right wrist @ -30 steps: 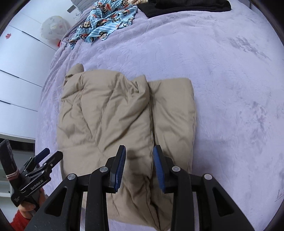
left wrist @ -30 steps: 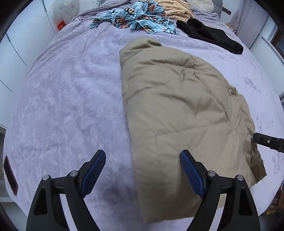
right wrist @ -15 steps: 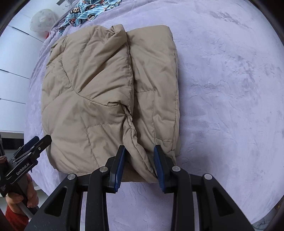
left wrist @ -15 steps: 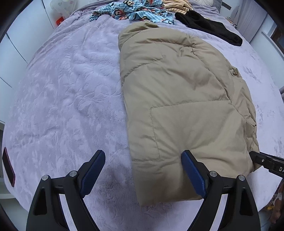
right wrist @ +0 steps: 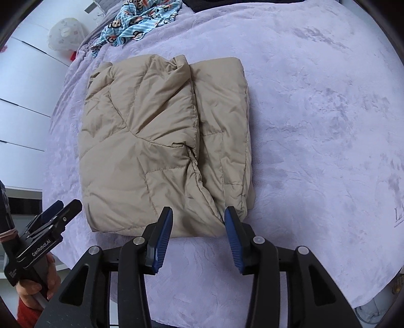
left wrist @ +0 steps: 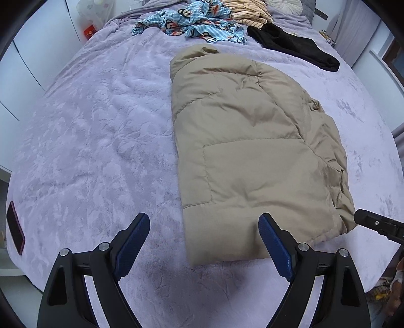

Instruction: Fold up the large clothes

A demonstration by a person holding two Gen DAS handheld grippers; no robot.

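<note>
A tan puffer jacket lies folded on the lilac bed cover. My left gripper stands wide open just above the cover. The jacket's near left corner reaches in between its blue pads without touching them. My right gripper hovers at the jacket's near hem, its jaws opening. The hem's fold lies between the fingertips, and neither pad presses on it. The right gripper's tip shows beside the jacket's near right corner. A hand holds the left gripper off the jacket's left corner.
At the far end of the bed lie a blue monkey-print garment, a striped yellow one and a black one. A dark phone lies at the bed's left edge. White wardrobe doors stand to the left.
Both grippers have drawn back from over the jacket to its near hem. The right jaws have widened around the fold they stood close about. The left jaws remain wide.
</note>
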